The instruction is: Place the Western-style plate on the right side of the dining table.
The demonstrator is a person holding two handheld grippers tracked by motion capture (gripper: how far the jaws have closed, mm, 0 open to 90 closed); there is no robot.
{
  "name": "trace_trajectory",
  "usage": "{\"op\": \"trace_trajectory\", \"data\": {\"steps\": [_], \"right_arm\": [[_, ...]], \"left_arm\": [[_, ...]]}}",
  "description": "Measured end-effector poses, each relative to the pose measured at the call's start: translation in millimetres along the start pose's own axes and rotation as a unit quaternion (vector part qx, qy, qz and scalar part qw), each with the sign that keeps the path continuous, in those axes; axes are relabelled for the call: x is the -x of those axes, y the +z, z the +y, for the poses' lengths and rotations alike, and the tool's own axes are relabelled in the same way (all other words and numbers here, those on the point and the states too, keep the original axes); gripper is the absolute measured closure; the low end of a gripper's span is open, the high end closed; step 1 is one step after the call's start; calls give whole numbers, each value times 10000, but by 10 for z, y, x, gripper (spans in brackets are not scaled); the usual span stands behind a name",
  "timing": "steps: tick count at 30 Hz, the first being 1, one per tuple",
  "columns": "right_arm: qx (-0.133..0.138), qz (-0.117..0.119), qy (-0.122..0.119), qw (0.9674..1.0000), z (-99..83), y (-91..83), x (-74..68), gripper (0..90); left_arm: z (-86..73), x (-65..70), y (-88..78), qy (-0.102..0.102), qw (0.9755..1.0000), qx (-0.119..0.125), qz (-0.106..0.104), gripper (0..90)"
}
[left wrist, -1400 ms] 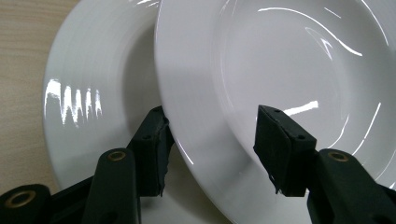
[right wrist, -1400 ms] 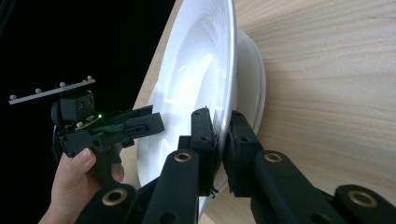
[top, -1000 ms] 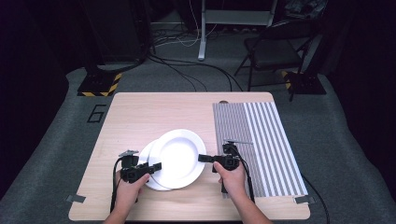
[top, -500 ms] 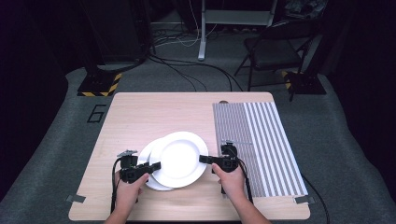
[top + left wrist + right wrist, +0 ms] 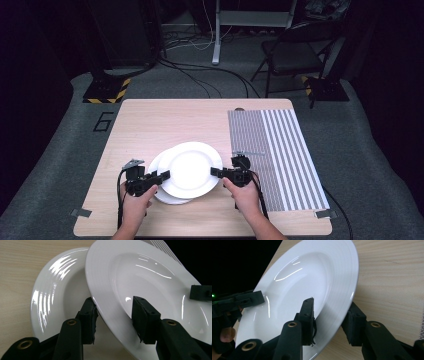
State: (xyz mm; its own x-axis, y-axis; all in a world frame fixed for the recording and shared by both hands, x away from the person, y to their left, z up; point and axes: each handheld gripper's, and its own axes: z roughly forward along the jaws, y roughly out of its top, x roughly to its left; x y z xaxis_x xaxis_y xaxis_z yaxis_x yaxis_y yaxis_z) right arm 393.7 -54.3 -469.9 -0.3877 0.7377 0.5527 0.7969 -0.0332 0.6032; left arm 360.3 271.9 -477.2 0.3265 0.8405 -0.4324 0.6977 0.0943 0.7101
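- Left gripper (image 5: 161, 176): matte black, brass-ringed screw holes, grey three-cornered plate on top, black cable trailing toward 6 o'clock.
- Right gripper (image 5: 216, 172): same black build, cable alongside a bare forearm.

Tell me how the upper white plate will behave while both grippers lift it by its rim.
The upper plate looks rigid, so it should not bend. Its glossy glaze suggests the jaws could slip. It is probably ceramic, so it may chip if dropped on the lower plate.
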Motion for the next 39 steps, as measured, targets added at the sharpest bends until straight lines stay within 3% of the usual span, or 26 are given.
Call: {"op": "trace_trajectory", "data": {"steps": [8,11,32,39], "right_arm": [[71,-126,-225,9996,-5,-13,-63,608],[65,-229,-424,9988,-12,-12,-98,586],[88,-342,-631,9974,-34,-30,-168,545],[168,-511,-765,9956,-54,-57,-183,535]], "left_arm": [[23,49,-59,146,9998,112,63,562],[29,63,-76,248,9996,137,93,563],[50,117,-101,400,9987,245,209,560],[61,171,-78,506,9980,228,285,560]]}}
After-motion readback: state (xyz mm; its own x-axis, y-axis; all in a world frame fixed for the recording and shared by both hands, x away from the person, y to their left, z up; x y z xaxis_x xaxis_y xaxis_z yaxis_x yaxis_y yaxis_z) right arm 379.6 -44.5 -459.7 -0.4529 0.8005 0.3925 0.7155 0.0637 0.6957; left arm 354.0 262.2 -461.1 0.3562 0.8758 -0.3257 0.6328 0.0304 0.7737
